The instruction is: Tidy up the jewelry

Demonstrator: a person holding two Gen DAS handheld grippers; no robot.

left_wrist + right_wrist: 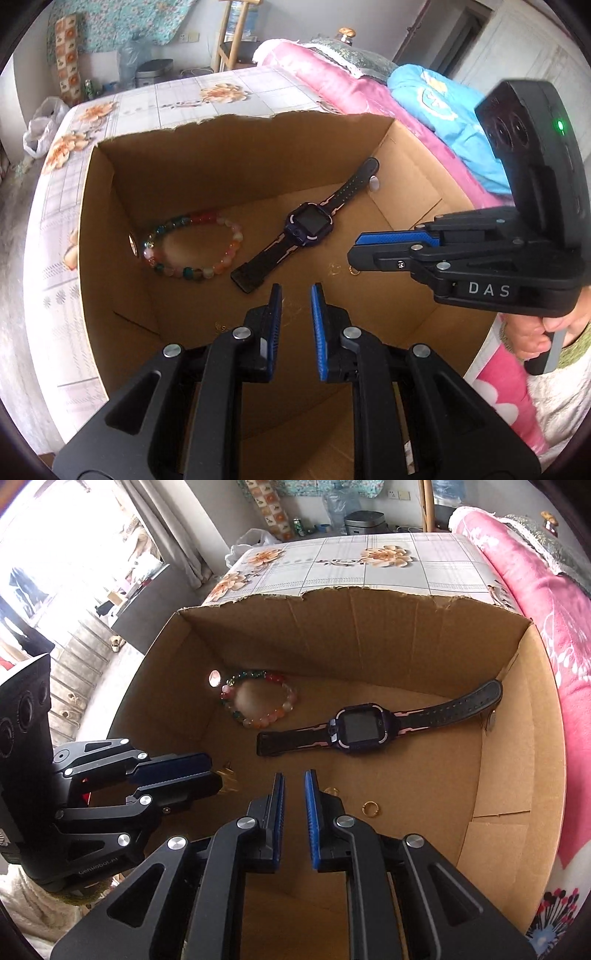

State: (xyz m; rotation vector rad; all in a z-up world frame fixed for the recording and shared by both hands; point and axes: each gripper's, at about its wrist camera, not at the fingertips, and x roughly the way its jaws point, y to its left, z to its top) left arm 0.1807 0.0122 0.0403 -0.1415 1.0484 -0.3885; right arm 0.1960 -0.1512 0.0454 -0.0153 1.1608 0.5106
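Observation:
An open cardboard box (221,123) (369,590) stands on a bed. On its floor lie a multicoloured bead bracelet (201,218) (275,676) by the far left corner and a dark smartwatch (309,221) (360,727) stretched flat beside it. A gold ring (370,807) (354,272) lies nearer, and a small gold piece (227,775) rests by the left gripper's tip. My left gripper (296,290) (214,775) hangs over the near floor, jaws narrowly apart and empty. My right gripper (294,775) (352,254) hovers beside it, also slightly open with nothing between its pads.
The box's far wall has a torn top edge. A floral sheet (369,565) covers the bed behind it. A pink quilt (535,602) and a blue one (443,110) are piled to the right. A hand (543,332) holds the right gripper's handle.

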